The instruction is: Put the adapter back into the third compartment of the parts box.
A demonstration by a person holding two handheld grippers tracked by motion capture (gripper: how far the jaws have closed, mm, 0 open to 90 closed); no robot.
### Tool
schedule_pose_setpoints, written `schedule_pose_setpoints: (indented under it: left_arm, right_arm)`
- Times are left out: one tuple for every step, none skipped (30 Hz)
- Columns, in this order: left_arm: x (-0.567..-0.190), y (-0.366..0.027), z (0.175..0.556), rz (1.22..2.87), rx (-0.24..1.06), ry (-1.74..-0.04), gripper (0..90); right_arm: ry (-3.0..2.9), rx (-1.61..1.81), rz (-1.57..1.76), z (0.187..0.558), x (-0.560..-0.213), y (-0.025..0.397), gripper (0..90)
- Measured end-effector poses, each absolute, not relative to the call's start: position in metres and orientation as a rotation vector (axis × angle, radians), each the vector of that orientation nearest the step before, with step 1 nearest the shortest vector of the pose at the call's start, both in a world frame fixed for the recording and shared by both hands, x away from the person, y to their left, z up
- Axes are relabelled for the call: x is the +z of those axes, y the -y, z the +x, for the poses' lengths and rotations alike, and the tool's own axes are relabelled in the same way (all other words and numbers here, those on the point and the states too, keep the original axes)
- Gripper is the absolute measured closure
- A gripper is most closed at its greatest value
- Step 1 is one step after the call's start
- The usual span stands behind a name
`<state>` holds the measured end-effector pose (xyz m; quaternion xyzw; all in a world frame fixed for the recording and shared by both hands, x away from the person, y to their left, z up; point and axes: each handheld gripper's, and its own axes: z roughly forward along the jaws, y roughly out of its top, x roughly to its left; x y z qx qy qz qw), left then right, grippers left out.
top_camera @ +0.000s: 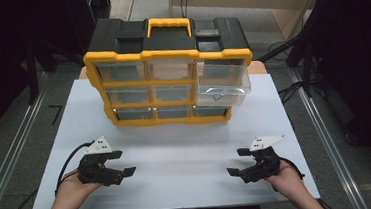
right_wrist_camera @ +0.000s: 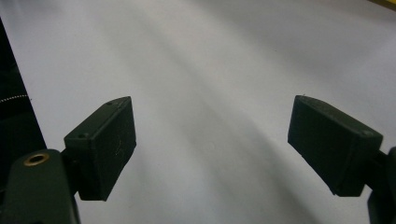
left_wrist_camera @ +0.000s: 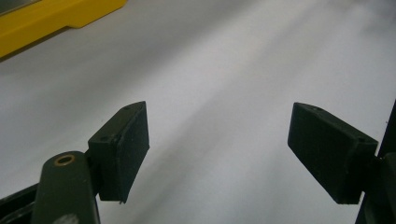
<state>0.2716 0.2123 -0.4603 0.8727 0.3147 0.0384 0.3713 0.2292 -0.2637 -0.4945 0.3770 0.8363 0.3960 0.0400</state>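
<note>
Bare table (top_camera: 177, 155) before drawer cabinet (top_camera: 169, 80)

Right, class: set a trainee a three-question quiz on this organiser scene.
1. True or false: both the left gripper and the right gripper are open and hold nothing.
2. Which drawer of the organiser is pulled out? A. top left B. bottom middle C. the clear drawer at the right
3. Fill in: the organiser's carry handle is ____ in colour.

Key: 1 true; 2 C; 3 yellow.
</note>
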Motion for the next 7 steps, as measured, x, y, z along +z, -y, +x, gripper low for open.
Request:
schedule_pose_setpoints:
  left_arm:
    - [-0.4609,-0.2127,0.2716,2.243,0.1,-0.811,22.1]
    - [-0.4619,-0.2129,0.272,2.244,0.097,-0.812,22.1]
    - [-0.4625,-0.213,0.2724,2.248,0.092,-0.814,22.1]
    - [-0.4632,-0.2131,0.273,2.25,0.092,-0.813,22.1]
    - [-0.4638,-0.2127,0.273,2.251,0.089,-0.817,22.1]
    - [-0.4643,-0.2125,0.2732,2.251,0.089,-0.819,22.1]
    - [-0.4646,-0.2125,0.2733,2.254,0.091,-0.819,22.0]
  right_arm:
    - [-2.565,1.21,1.157,0.2292,-0.4946,0.2636,13.5]
    - [-2.565,1.209,1.156,0.2293,-0.4947,0.2635,13.5]
    - [-2.566,1.208,1.156,0.2294,-0.4948,0.2634,13.5]
    - [-2.567,1.209,1.154,0.2294,-0.4949,0.2634,13.5]
    - [-2.57,1.209,1.158,0.2292,-0.4949,0.2633,13.5]
    - [-2.57,1.206,1.16,0.2292,-0.4951,0.2634,13.5]
    - [-2.568,1.205,1.159,0.2294,-0.4954,0.2635,13.5]
